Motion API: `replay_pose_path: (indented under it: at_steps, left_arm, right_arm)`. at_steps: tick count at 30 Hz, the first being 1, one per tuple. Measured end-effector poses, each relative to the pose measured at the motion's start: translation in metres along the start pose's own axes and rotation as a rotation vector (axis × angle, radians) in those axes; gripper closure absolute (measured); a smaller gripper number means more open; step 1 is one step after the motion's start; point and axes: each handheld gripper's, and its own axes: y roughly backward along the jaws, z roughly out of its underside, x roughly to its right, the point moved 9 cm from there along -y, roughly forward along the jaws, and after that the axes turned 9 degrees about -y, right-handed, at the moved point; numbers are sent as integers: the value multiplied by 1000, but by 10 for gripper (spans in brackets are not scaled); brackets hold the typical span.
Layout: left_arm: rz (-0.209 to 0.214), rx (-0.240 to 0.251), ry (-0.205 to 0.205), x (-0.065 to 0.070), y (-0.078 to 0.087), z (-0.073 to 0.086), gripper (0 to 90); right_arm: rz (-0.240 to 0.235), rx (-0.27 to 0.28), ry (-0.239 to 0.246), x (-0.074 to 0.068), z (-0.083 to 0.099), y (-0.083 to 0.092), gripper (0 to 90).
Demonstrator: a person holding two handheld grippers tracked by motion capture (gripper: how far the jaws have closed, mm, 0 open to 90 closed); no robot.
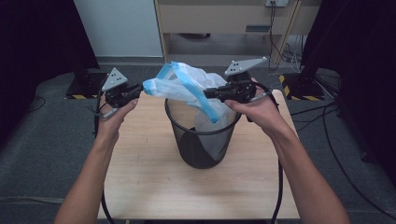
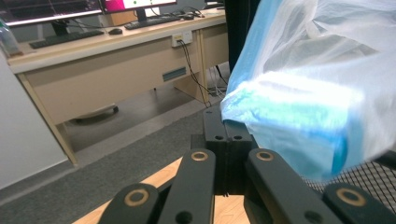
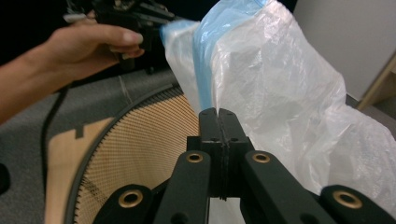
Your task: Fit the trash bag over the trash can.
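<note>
A black mesh wastebasket [image 1: 201, 149] stands upright in the middle of the wooden table [image 1: 140, 163]. A thin white plastic bag [image 1: 187, 81] with a blue band along its mouth hangs partly inside the basket and rises above its rim. My left gripper [image 1: 140, 88] is shut on the bag's blue edge, drawn out left of the basket. In the left gripper view the bag [image 2: 303, 107] meets the left gripper [image 2: 226, 123] at its closed tips. My right gripper [image 1: 208, 93], over the basket's far rim, is shut on the bag too. The right gripper [image 3: 217, 112] pinches the bag [image 3: 280, 93] above the basket [image 3: 116, 121].
A light wooden desk [image 1: 224, 18] stands behind the table, with cables [image 1: 289, 46] on the floor to its right. Dark curtains flank both sides. Grey carpet surrounds the table. The left gripper view shows the desk [image 2: 93, 46] carrying keyboards and monitors.
</note>
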Motion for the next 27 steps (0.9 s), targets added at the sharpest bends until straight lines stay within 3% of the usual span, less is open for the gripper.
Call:
replay_pose_path:
  at_steps: [4, 6, 10, 14, 18, 22, 27]
  left_arm:
    - [-12, -6, -4, -5, 11, -1, 900]
    - [-18, -5, -5, -8, 14, -1, 900]
    - [-24, 0, -17, -12, 19, -2, 900]
    - [-14, 12, -35, -7, 23, -10, 900]
    - [5, 29, -64, 1, 21, -22, 900]
    - [25, 12, -79, 8, 9, -25, 900]
    - [48, -3, -88, 19, -7, -27, 900]
  right_arm:
    - [-39, 59, -25, -5, -10, 13, 900]
    - [-37, 82, -40, -1, -14, 21, 900]
    - [-12, 129, -92, 16, -18, 41, 900]
    - [27, 150, -137, 40, -16, 54, 900]
    - [86, 135, -162, 64, -9, 55, 900]
    - [166, 72, -183, 92, 10, 47, 900]
    - [231, 15, -192, 113, 27, 40, 900]
